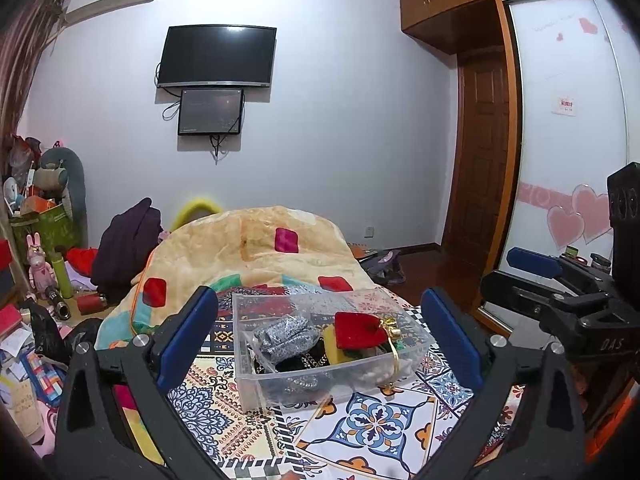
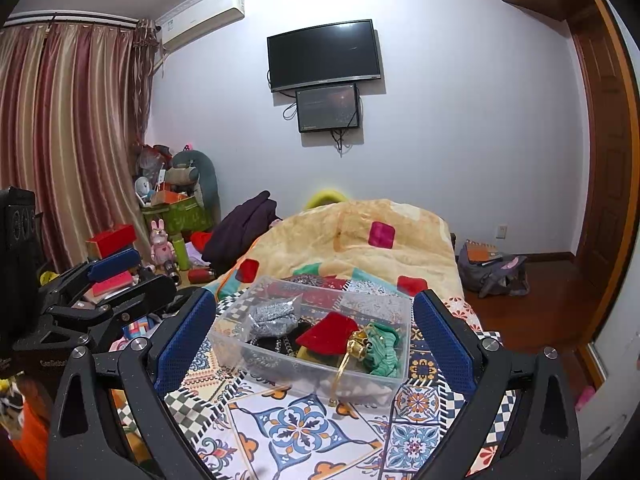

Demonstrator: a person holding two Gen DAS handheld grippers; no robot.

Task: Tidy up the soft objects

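The clear plastic bin [image 1: 332,360] sits on my bed's patterned sheet [image 1: 372,424], holding one red pouch [image 1: 356,330], one silver pouch [image 1: 286,334] and one green cloth [image 2: 384,350]. My left gripper [image 1: 320,336] and right gripper [image 2: 316,332] hover with jaws wide apart, holding nothing. A folded blanket [image 1: 256,248] lies behind; two screens [image 1: 218,58] hang on the wall

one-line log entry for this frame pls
left gripper: open, empty | right gripper: open, empty | clear bin on bedspread: red pouch, silver pouch, green cloth inside
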